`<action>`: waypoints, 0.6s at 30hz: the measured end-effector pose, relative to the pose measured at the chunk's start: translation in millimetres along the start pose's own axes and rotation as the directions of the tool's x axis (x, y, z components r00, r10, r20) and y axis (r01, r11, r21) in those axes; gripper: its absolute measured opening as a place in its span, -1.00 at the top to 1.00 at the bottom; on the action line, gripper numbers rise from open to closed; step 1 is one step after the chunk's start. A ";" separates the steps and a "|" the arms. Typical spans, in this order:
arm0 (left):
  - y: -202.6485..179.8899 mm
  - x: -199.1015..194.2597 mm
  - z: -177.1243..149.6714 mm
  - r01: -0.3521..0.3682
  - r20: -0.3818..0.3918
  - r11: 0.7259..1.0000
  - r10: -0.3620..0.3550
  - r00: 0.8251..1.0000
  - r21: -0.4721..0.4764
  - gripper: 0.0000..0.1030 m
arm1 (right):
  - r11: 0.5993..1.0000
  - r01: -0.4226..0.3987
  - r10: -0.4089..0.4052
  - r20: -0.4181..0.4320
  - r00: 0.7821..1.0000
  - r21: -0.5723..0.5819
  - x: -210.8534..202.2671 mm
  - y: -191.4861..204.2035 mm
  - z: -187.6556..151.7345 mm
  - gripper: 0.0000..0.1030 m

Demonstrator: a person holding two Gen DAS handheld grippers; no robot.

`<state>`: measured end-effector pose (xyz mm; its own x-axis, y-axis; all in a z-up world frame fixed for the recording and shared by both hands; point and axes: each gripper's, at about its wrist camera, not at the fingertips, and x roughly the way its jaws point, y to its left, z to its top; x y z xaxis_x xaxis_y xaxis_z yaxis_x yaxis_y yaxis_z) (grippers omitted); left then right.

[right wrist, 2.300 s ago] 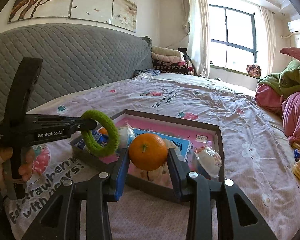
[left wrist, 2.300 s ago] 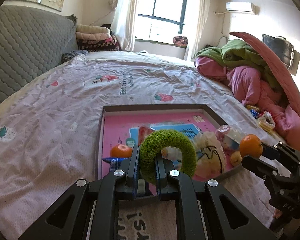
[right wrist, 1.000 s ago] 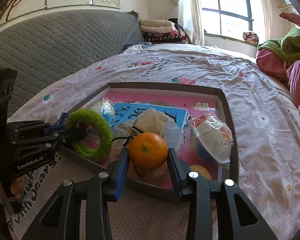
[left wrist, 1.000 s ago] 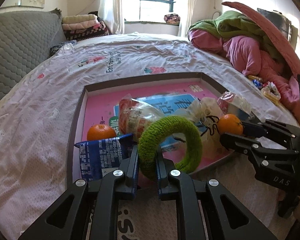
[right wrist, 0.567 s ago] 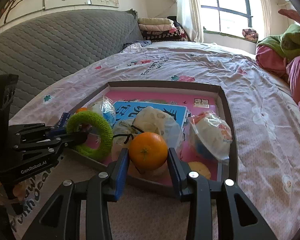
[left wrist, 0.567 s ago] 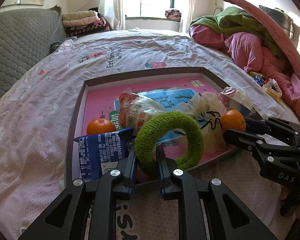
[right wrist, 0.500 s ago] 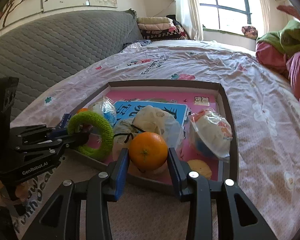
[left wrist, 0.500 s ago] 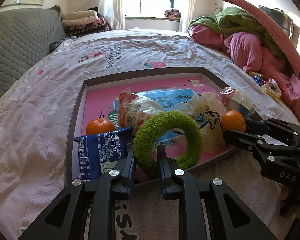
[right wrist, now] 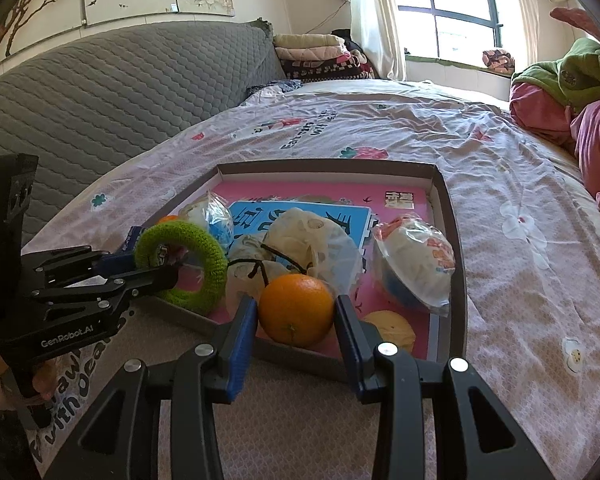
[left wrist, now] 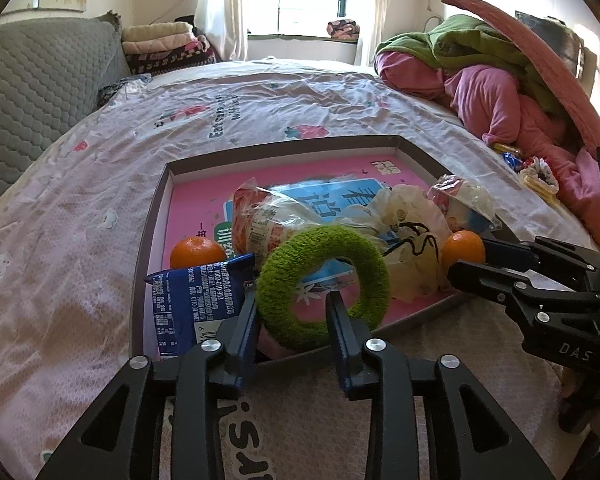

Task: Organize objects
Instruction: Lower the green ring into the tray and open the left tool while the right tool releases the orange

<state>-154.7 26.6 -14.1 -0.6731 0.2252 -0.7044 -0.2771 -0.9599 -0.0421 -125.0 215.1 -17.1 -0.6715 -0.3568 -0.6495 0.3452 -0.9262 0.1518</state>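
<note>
Left gripper [left wrist: 293,308] is letting go: its jaws are opening, and where a second ago they pinched the green knitted ring [left wrist: 323,287] tight, a gap now shows on either side of the ring's lower arc, which stands between the blue pads [left wrist: 249,332] without being pressed. The ring leans upright just inside the near rim of the shallow pink-lined box [left wrist: 152,216], where it stood half a second ago. Just left of the ring in the box lies a blue snack packet [left wrist: 198,292], with a small orange [left wrist: 198,252] behind the packet and a clear-wrapped bread roll [left wrist: 268,224] behind the ring.

Right gripper [right wrist: 296,314] is clamped on a larger orange [right wrist: 296,309], pads touching both flanks, exactly as in the earlier frames; the fruit hangs over the box's near rim, right of the ring. Beyond it in the box sit a white drawstring bag [right wrist: 300,240] and a wrapped bun [right wrist: 416,264], all on the pink bedspread [right wrist: 500,184].
</note>
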 end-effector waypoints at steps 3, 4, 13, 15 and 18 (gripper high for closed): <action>-1.9 -3.4 -0.5 0.003 0.003 1.000 -0.003 1.000 0.003 0.22 | 1.000 0.003 -0.003 0.002 1.000 0.002 -2.8 -1.3 -0.7 0.23; -2.4 -4.7 -0.7 0.002 0.005 1.000 -0.002 1.000 0.004 0.18 | 1.000 0.003 -0.003 0.002 1.000 0.001 -3.6 -1.6 -1.2 0.23; -6.0 -9.8 -0.1 -0.002 0.008 1.000 0.002 1.000 0.010 -0.02 | 1.000 0.018 -0.018 0.011 1.000 -0.003 -8.8 0.2 -2.9 0.23; -6.3 -10.9 0.3 -0.021 0.012 1.000 0.021 1.000 0.012 -0.17 | 1.000 0.017 -0.017 0.011 1.000 -0.001 -8.9 0.0 -2.8 0.23; -3.6 -13.6 1.2 -0.020 0.015 1.000 0.020 1.000 -0.001 -0.18 | 1.000 0.017 -0.017 0.011 1.000 -0.002 -8.9 0.1 -2.9 0.22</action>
<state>-145.4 27.3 -3.6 -0.6889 0.2087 -0.6941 -0.2634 -0.9643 -0.0285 -117.0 218.5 -13.5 -0.6846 -0.3422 -0.6436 0.3350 -0.9319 0.1391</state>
